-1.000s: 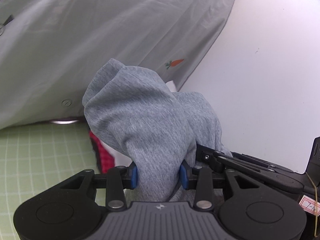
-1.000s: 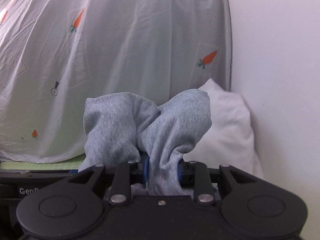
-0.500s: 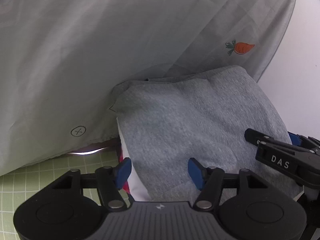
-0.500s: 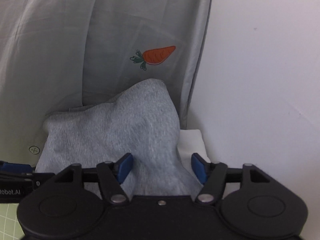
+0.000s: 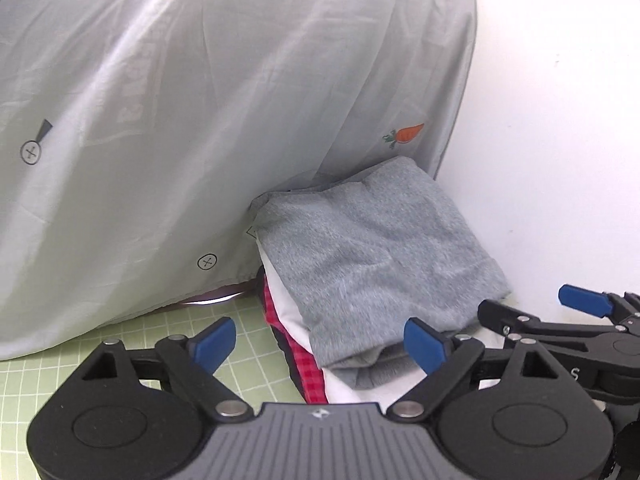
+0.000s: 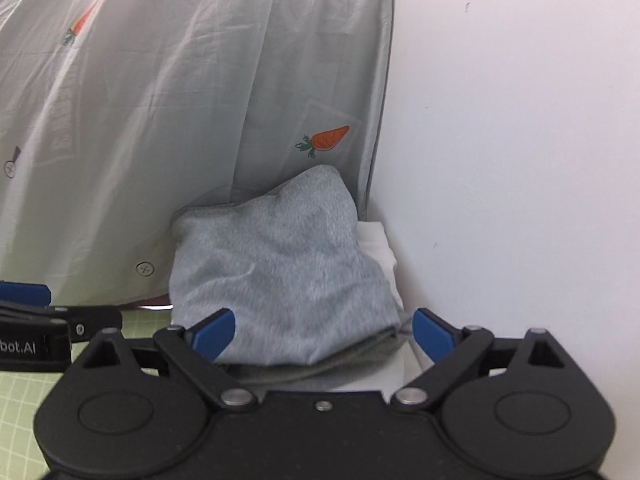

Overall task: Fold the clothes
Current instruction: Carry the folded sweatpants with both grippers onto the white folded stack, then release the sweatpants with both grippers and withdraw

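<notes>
A folded grey knit garment point(image 5: 376, 256) lies on top of a small stack of clothes pushed into the corner where a pale grey curtain printed with orange carrots point(image 5: 208, 112) meets a white wall point(image 5: 560, 128). Under the grey garment, a white folded piece point(image 5: 288, 300) shows along its near edge, and below that a red checked piece point(image 5: 298, 352) peeks out at the stack's near left side. The stack sits on a light green gridded mat point(image 5: 120, 344) that runs out toward the viewer. The left gripper point(image 5: 320, 342) hovers just in front of the stack, its blue-padded jaws opening wide and holding nothing, the stack's near left corner lying beyond the gap. The right gripper point(image 6: 324, 330) sits at the stack's near right side, its jaws likewise opening wide, empty, with the grey garment's front edge just beyond the pads and not pinched. This looks like the release step: the folded garment appears to have been set on the pile and let go. The next move probably calls for drawing both grippers back from the stack without snagging the loose front fold, then turning to whatever garment remains to be folded, none of which is in view here.
</notes>
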